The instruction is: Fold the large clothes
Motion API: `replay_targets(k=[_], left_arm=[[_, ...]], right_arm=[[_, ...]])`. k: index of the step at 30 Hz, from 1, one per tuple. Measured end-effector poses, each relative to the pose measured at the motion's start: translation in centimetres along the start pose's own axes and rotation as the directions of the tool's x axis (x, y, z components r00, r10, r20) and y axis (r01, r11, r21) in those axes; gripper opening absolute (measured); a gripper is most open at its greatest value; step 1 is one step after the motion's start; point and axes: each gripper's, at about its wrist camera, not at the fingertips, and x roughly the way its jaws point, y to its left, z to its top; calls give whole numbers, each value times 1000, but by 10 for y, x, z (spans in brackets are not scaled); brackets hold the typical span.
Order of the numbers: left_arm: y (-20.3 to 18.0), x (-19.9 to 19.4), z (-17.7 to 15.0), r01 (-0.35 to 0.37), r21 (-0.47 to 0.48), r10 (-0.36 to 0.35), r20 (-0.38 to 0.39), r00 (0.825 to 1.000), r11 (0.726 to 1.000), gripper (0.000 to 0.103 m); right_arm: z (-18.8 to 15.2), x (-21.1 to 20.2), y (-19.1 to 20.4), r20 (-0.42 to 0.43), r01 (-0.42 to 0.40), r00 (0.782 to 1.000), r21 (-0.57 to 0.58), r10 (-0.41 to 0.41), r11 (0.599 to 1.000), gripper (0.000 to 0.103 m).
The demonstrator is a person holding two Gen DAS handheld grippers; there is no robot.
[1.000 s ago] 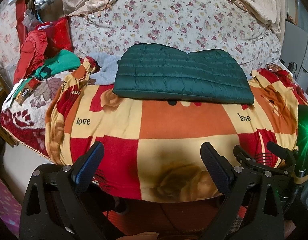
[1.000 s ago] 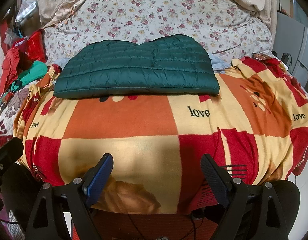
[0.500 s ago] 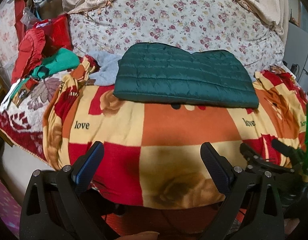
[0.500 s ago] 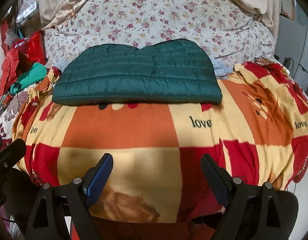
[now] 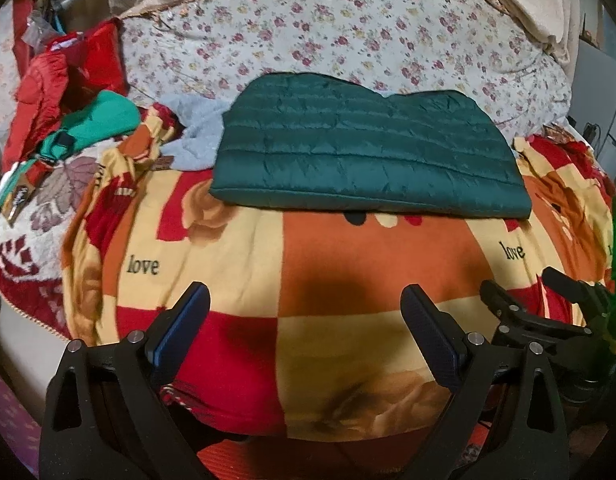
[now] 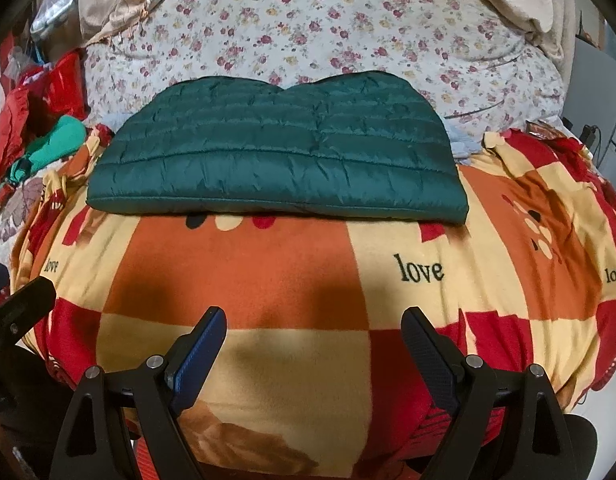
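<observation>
Both empty and spread wide, left gripper [image 5: 304, 328] and right gripper [image 6: 312, 350] approach the part-folded green jacket [image 6: 276, 152] — next, likely grasp its near edge for another fold

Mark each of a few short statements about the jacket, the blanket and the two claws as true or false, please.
1. The green quilted jacket lies folded on the checked blanket. True.
2. The right claw is shut on the jacket's near edge. False: its jaws stand wide open over the blanket, apart from the jacket, holding nothing.
3. The left claw is open and empty. True.
4. The blanket carries the word "love". True.
5. The jacket is red. False: it is dark green; the red garment lies at the far left.
6. A light blue cloth lies on top of the jacket. False: it pokes out beside the jacket's left edge.
</observation>
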Motion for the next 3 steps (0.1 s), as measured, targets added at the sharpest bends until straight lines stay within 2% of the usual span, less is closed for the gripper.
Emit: replay_targets(k=[3], left_arm=[[-2,9,-1,-16,7,16,-14,1000,1000,97]], right_arm=[[0,5,-1,-12,-1,1000,2,1,1000,87]])
